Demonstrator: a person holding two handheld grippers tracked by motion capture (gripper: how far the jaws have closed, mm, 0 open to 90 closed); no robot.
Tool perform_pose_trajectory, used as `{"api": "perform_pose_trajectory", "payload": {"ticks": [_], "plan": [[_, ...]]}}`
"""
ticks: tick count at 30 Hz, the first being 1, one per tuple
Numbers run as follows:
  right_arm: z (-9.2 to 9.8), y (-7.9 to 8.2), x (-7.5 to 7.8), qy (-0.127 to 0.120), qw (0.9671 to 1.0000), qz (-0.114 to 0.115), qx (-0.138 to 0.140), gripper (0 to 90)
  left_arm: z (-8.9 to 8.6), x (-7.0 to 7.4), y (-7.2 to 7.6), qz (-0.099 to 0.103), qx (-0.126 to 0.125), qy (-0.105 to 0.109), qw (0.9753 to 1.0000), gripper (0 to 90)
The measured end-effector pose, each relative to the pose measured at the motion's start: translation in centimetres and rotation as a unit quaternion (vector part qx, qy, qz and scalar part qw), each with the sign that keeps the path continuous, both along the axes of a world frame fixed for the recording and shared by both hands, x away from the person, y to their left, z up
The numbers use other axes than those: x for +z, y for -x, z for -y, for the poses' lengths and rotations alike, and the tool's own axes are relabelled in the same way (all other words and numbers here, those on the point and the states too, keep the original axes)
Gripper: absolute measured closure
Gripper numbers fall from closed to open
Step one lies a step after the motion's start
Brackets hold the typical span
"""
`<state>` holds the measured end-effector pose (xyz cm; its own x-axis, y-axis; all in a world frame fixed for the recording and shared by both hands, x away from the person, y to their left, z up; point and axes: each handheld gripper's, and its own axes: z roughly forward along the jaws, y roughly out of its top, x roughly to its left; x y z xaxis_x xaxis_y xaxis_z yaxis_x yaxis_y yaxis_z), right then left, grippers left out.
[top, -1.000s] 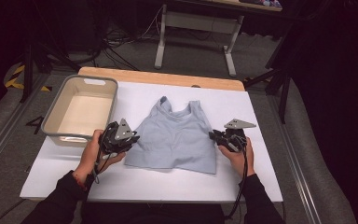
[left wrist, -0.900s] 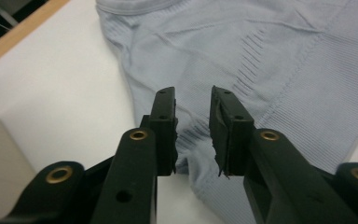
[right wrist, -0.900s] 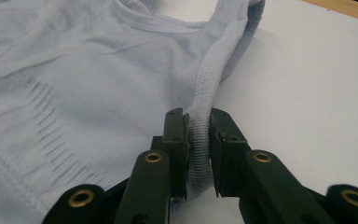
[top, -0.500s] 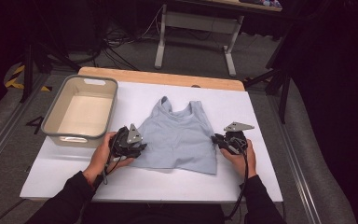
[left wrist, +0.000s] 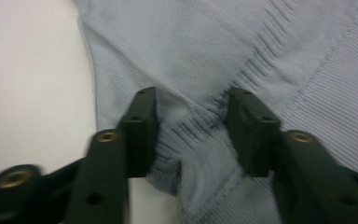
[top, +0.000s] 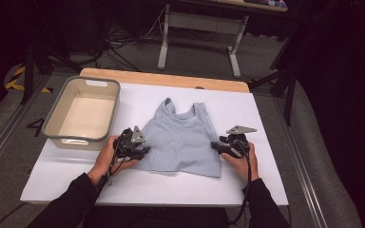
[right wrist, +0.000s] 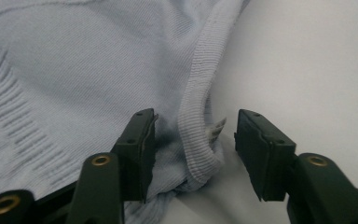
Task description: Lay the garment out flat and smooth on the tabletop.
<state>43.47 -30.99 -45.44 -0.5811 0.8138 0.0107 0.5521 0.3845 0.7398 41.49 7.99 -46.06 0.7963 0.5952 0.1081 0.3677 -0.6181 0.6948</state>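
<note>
Bin [top: 83, 114] first: the beige tub sat near the table's left edge with nothing inside it, its white floor bare. Just right of it, at the middle of the white table [top: 266, 123], lay the pale blue tank top [top: 183, 140], spread flat with its straps toward the far edge and its hem toward you.

Your left gripper [top: 134, 147] rested at the top's left hem corner. In the left gripper view its jaws stood apart, straddling a bunched fold of ribbed cloth [left wrist: 193, 140] without pinching it. Your right gripper [top: 229, 145] sat at the top's right side, jaws likewise spread in the right gripper view, with the rolled edge band [right wrist: 198, 135] and a small white label between them, ungripped.

Nothing lay between the top and the bin. A wooden strip [top: 171, 78] ran along the table's far edge. Beyond it were grey floor, loose cables and a metal table frame [top: 199, 38] in a dark room.
</note>
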Motion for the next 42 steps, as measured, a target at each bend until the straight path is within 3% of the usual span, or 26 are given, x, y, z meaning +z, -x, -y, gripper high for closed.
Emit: {"api": "perform_pose_trajectory", "payload": {"ticks": [3,7,13,20,25,30,35,42], "plan": [[0.0,0.0,0.0,-0.013,0.9998,-0.008,0.011,61.8,0.0,0.1,-0.1,0.003,-0.005,-0.008,1.0000,73.6],[-0.2,0.1,0.1,-0.015,0.9997,-0.007,0.019,73.9,0.0,0.2,0.0,0.011,-0.010,-0.019,0.9997,85.6],[-0.5,0.5,0.8,-0.003,0.9995,0.021,0.023,80.0,-0.1,0.6,0.2,0.023,-0.008,-0.018,0.9995,87.2],[-0.8,0.7,2.0,-0.022,0.9983,0.053,0.013,79.9,-1.2,2.2,1.2,0.053,0.000,-0.006,0.9986,87.7],[-2.1,0.7,2.9,-0.029,0.9961,0.080,0.024,80.0,-2.7,3.4,2.1,0.066,0.005,-0.002,0.9978,88.1],[-2.6,1.0,3.1,-0.027,0.9957,0.082,0.033,79.6,-2.9,3.6,3.0,0.067,0.006,-0.007,0.9977,88.1],[-2.6,1.2,3.1,-0.022,0.9964,0.074,0.035,79.0,-3.0,3.9,3.9,0.065,-0.008,-0.006,0.9978,88.1],[-1.9,1.6,2.4,0.003,0.9987,0.040,0.030,79.1,-2.2,2.6,3.6,0.043,-0.017,-0.010,0.9989,87.9]]}}
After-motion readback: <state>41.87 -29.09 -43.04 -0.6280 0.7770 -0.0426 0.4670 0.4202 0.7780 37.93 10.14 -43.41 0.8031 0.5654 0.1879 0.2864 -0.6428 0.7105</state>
